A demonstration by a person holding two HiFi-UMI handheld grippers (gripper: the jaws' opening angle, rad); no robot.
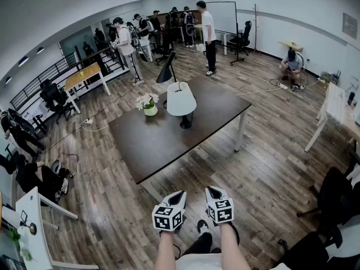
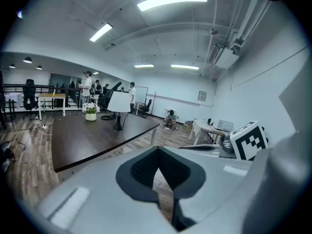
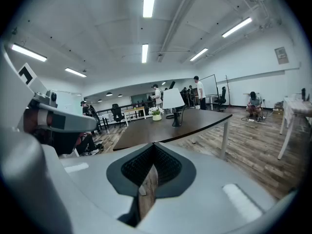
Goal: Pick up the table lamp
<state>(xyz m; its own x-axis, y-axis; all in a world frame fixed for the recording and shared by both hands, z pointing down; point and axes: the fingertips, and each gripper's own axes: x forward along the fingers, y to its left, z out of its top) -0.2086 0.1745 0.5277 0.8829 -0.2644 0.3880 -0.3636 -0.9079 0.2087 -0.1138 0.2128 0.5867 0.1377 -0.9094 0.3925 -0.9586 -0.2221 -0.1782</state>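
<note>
Both shut, empty: L gripper, R gripper; table lamp well ahead, upright on table.

Table lamp: white shade, black stem and base.
Table: dark brown top, white legs.
Flower pot: white, with white blooms and green leaves.
Floor: grey-brown wood planks.
Left gripper, right gripper: grey bodies, black pads, 2 white cubes with black square markers.
</note>
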